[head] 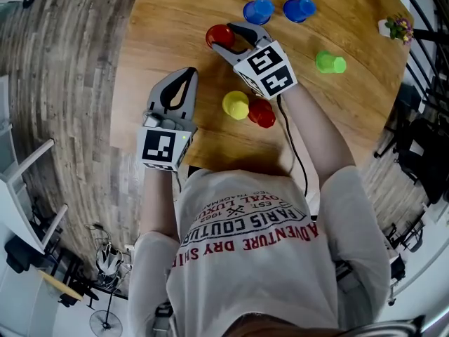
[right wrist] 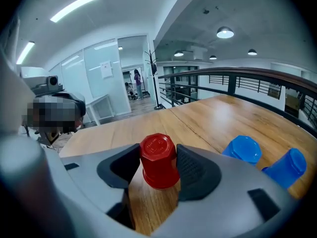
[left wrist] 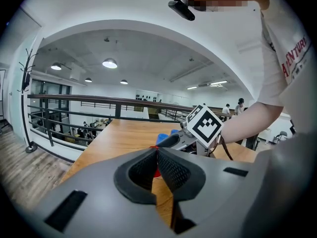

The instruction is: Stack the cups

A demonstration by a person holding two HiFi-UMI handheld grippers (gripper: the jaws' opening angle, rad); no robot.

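Note:
An upside-down red cup (head: pixel 217 34) (right wrist: pixel 158 160) stands on the wooden table (head: pixel 168 27), and my right gripper (head: pixel 226 38) (right wrist: pixel 158 152) is shut on it, a pad pressing each side. Two blue cups (head: pixel 258 10) (head: pixel 299 9) stand just beyond it; in the right gripper view they are the nearer blue cup (right wrist: pixel 242 149) and the farther blue cup (right wrist: pixel 286 167). A yellow cup (head: pixel 236 104) and a second red cup (head: pixel 262 112) sit side by side near me. A green cup (head: pixel 330 63) lies to the right. My left gripper (head: pixel 188 73) (left wrist: pixel 157 150) hovers shut and empty at the left.
The table's curved left edge (head: pixel 130 55) drops to a grey plank floor (head: pixel 63 62). A small potted plant (head: pixel 398 28) stands at the table's far right rim. In the left gripper view the right gripper's marker cube (left wrist: pixel 203 124) shows ahead.

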